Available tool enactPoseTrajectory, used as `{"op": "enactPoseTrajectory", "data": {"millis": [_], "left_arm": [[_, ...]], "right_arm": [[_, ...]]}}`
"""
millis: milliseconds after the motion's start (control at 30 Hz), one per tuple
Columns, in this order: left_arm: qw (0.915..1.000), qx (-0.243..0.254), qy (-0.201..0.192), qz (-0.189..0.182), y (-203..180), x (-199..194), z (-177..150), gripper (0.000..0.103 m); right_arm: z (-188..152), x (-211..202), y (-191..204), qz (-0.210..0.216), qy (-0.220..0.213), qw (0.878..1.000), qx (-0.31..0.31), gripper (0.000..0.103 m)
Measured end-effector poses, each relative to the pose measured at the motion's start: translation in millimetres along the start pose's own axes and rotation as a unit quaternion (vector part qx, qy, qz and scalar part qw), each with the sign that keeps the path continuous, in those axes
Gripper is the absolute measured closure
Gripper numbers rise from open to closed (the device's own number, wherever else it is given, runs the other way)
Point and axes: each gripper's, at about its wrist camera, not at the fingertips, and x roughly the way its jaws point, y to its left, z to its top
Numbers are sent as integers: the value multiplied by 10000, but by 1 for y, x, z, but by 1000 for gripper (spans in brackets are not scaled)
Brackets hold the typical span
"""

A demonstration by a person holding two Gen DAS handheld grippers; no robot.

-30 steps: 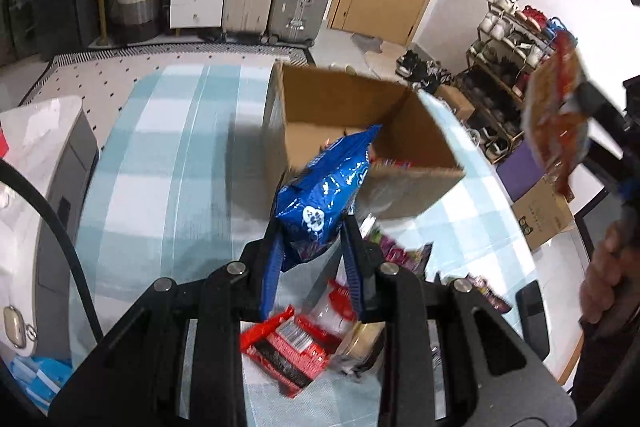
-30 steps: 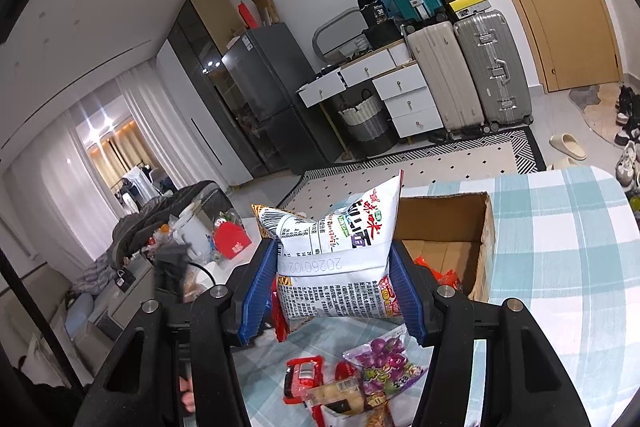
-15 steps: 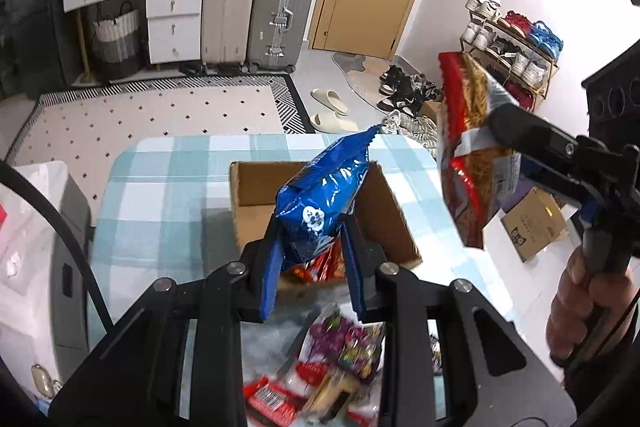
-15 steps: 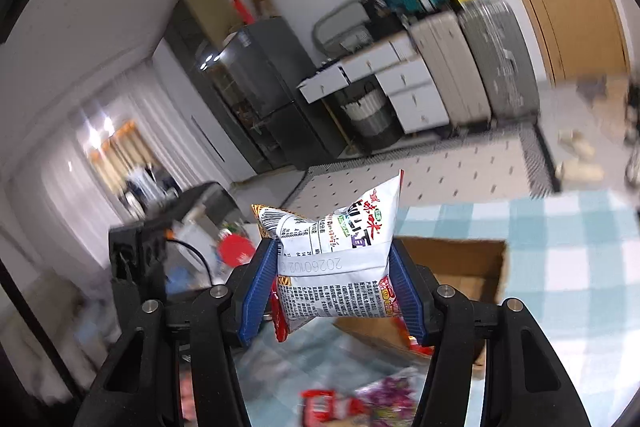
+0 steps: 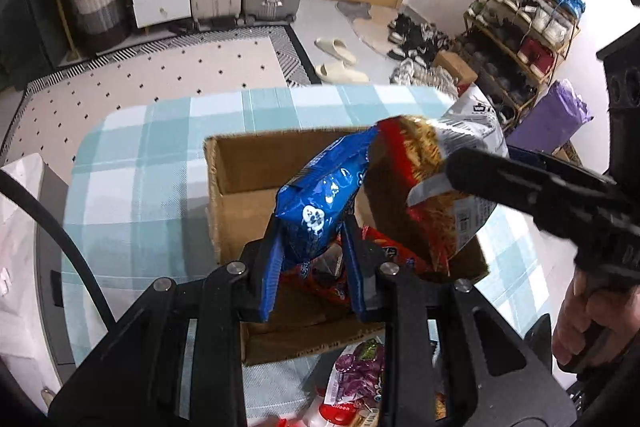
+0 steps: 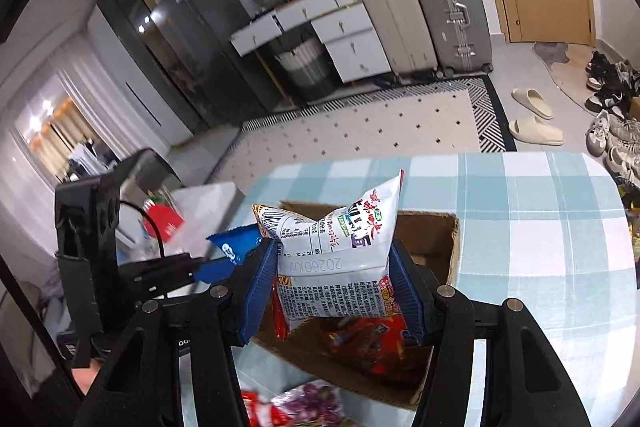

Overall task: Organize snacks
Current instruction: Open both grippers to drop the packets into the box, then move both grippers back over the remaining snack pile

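Observation:
My left gripper (image 5: 314, 263) is shut on a blue snack bag (image 5: 320, 203), held up over the open cardboard box (image 5: 224, 195). My right gripper (image 6: 334, 291) is shut on a white and red snack bag (image 6: 340, 247), also above the box (image 6: 452, 247). In the left wrist view that bag (image 5: 424, 183) reaches in from the right, close beside the blue one. The blue bag's tip (image 6: 236, 247) shows at the left in the right wrist view. Red packets (image 6: 368, 343) lie inside the box.
The box stands on a table with a teal checked cloth (image 5: 132, 171). Loose snacks, among them a purple packet (image 5: 356, 375), lie on the cloth in front of the box. A person's hand (image 5: 588, 319) holds the right gripper. A white appliance (image 5: 20, 211) stands at the table's left.
Both grippers have travelled with their bags from beside the box to above its opening. The two bags now hang close together. The box sits lower and nearer in both views.

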Motion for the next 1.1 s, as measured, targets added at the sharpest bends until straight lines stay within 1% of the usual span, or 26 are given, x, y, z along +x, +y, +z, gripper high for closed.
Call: {"op": "enactPoseTrajectory", "data": {"millis": [133, 200, 233, 333, 433, 533, 600, 633, 667, 733, 833, 867, 933, 1000, 1067, 1100], "left_arm": [[9993, -102, 353, 5, 12, 34, -3, 77], [9987, -202, 469, -71, 17, 46, -5, 78], [9984, -240, 511, -46, 19, 51, -6, 78], [9982, -275, 538, -47, 23, 58, -8, 78], [9978, -357, 558, -7, 26, 59, -8, 78], [9974, -409, 594, 34, 26, 58, -9, 77], [9978, -371, 537, 88, 24, 52, -12, 77], [9983, -321, 465, 159, 21, 46, -15, 74], [9985, -285, 413, 213, 18, 41, -17, 71], [9987, -227, 318, 330, 12, 29, -22, 53], [9984, -179, 219, 480, 1, 8, -24, 52], [9984, -158, 161, 512, -3, -1, -25, 52], [9985, -137, 42, 524, -10, -17, -26, 46], [9982, -85, -149, 573, -19, -37, -28, 40], [9976, 76, -304, 619, -31, -55, -32, 38], [9972, 160, -332, 647, -34, -61, -33, 38]], "right_arm": [[-8, 19, -3, -121, 196, 9995, -233, 46], [-11, 29, -8, -89, 291, 9994, -176, 46], [-13, 34, -12, -71, 347, 9993, -128, 46], [-18, 45, -17, -139, 494, 9987, -38, 46], [-22, 54, -18, -163, 612, 9979, -105, 45], [-22, 54, -17, -177, 558, 9982, -161, 44], [-22, 50, -17, -233, 464, 9985, -169, 35], [-22, 47, -16, -251, 433, 9986, -195, 32], [-22, 44, -14, -253, 402, 9986, -227, 32], [-23, 33, -8, -255, 302, 9988, -299, 32], [-26, 15, -5, -190, 122, 9993, -298, 31], [-27, 9, -4, -177, 61, 9994, -300, 28], [-31, -4, -1, -198, -60, 9992, -340, 23], [-34, -18, 4, -221, -185, 9988, -403, 22], [-36, -30, 7, -162, -263, 9986, -424, 22], [-37, -38, 9, -60, -328, 9985, -425, 21]]}}
